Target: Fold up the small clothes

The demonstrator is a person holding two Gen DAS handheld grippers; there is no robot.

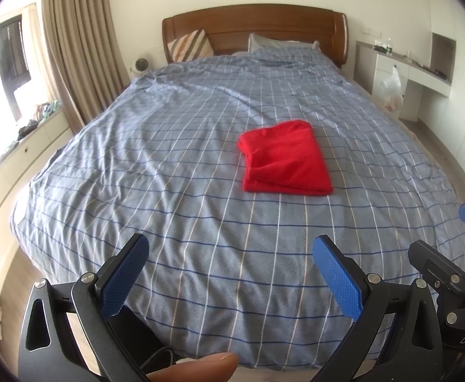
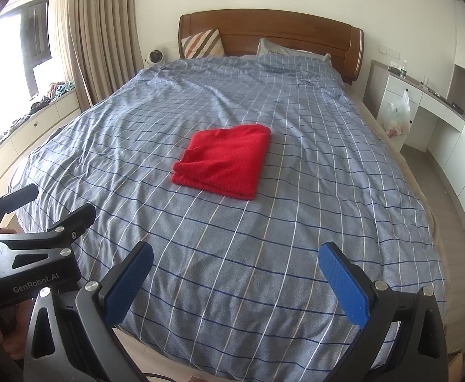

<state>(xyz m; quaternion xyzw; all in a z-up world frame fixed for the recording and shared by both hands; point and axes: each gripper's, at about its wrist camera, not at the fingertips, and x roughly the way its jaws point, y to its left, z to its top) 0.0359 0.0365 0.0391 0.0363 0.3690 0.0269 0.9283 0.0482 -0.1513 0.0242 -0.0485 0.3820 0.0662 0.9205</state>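
Closest to the viewer, the left claw [image 1: 230, 273] hangs above the foot of a bed, its 2 blue-padded fingers spread wide apart with nothing between them. A fingertip of the person's hand [image 1: 197, 367] shows at the bottom edge of the left wrist view. Just beside it on the right, the right claw [image 2: 235, 278] is held the same way, its 2 blue pads [image 2: 343, 286] wide apart and holding nothing. Both claws sit above the near edge of the bed, well apart from the garment.

Farther on, a red garment [image 2: 224, 164] lies folded into a neat rectangle near the middle of the blue checked duvet [image 2: 296, 222], flat on the cover and touched by neither claw.

Beyond it, a striped cushion [image 2: 203, 44] and a grey pillow [image 2: 272, 49] lean against the wooden headboard [image 2: 280, 28]. Beige curtains [image 2: 102, 31] hang at far left, and a white plastic bag [image 2: 398, 114] hangs at the built-in desk on the right.
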